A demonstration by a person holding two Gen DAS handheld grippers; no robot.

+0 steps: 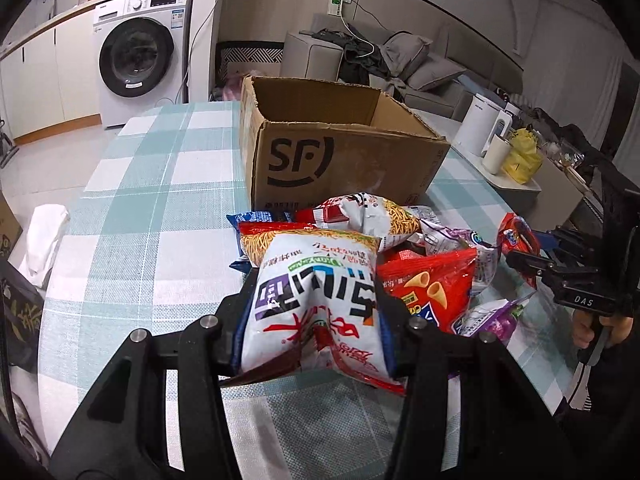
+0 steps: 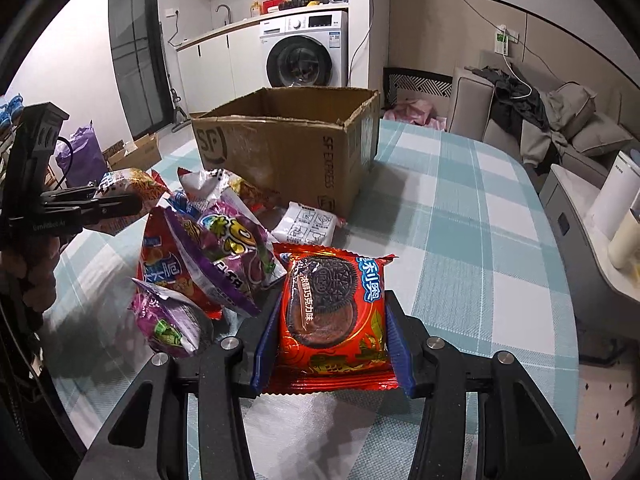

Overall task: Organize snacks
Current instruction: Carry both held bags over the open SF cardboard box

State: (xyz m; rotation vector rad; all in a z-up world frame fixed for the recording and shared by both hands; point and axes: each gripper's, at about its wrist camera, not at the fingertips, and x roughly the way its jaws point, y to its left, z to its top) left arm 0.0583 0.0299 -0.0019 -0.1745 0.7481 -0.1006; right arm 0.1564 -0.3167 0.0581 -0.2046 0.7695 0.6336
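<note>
My left gripper (image 1: 314, 316) is shut on a white and red noodle snack bag (image 1: 316, 296), held above the tablecloth. My right gripper (image 2: 332, 328) is shut on a red chocolate sandwich-cookie pack (image 2: 334, 312), also lifted off the table. An open cardboard box (image 1: 344, 160) (image 2: 288, 148) stands on the table beyond both. A pile of snack bags (image 1: 432, 264) (image 2: 208, 248) lies in front of the box. In the left wrist view the right gripper (image 1: 520, 258) comes in from the right; in the right wrist view the left gripper (image 2: 120, 208) comes in from the left.
The table has a blue and white checked cloth (image 1: 152, 216) (image 2: 472, 232). A white kettle (image 1: 478, 124) and a cup (image 1: 496, 154) stand on a side unit to the right. A washing machine (image 1: 140, 52), a sofa with clothes (image 2: 540, 116) and a white tissue pack (image 1: 44, 236) lie around.
</note>
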